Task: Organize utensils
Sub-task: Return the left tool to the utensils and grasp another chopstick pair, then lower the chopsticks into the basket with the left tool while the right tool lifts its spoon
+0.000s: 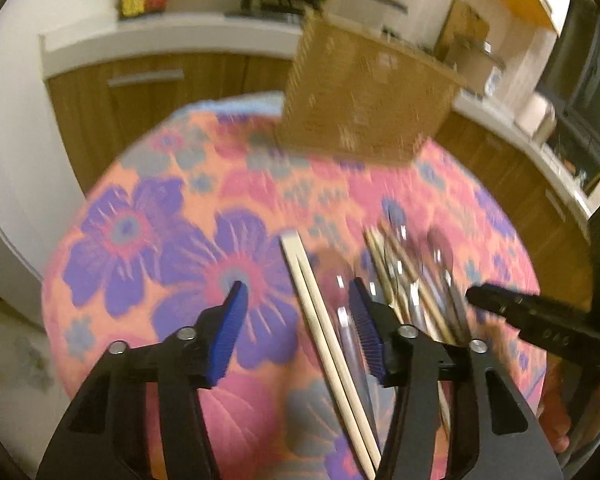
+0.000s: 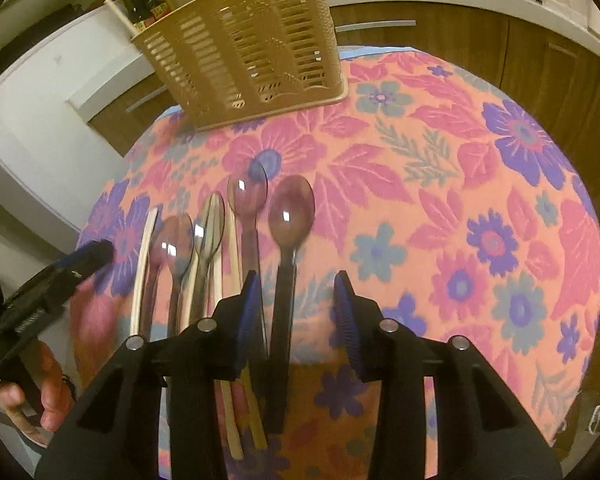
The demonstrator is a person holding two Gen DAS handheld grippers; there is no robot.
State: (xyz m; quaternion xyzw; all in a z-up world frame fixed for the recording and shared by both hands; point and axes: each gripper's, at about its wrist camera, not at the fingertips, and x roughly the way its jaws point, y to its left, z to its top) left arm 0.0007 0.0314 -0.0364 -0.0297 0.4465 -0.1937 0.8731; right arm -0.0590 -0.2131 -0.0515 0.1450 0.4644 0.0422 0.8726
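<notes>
Several clear plastic spoons (image 2: 290, 216) and wooden chopsticks (image 2: 142, 264) lie side by side on the floral tablecloth (image 2: 440, 200). A tan slotted utensil basket (image 2: 244, 44) stands at the table's far edge; it also shows in the left wrist view (image 1: 364, 96). My right gripper (image 2: 298, 300) is open, its jaws either side of the rightmost spoon's dark handle. My left gripper (image 1: 298, 312) is open over a pale chopstick pair (image 1: 320, 320) and a spoon (image 1: 342, 280). The right gripper's finger (image 1: 500, 300) shows at the right of the left wrist view.
Wooden kitchen cabinets (image 2: 460, 40) and a white counter (image 1: 160, 36) surround the round table. A white appliance (image 2: 40, 112) stands to the left. A hand (image 2: 48, 384) holds the left gripper (image 2: 72, 268) at the table's left edge. The left wrist view is motion-blurred.
</notes>
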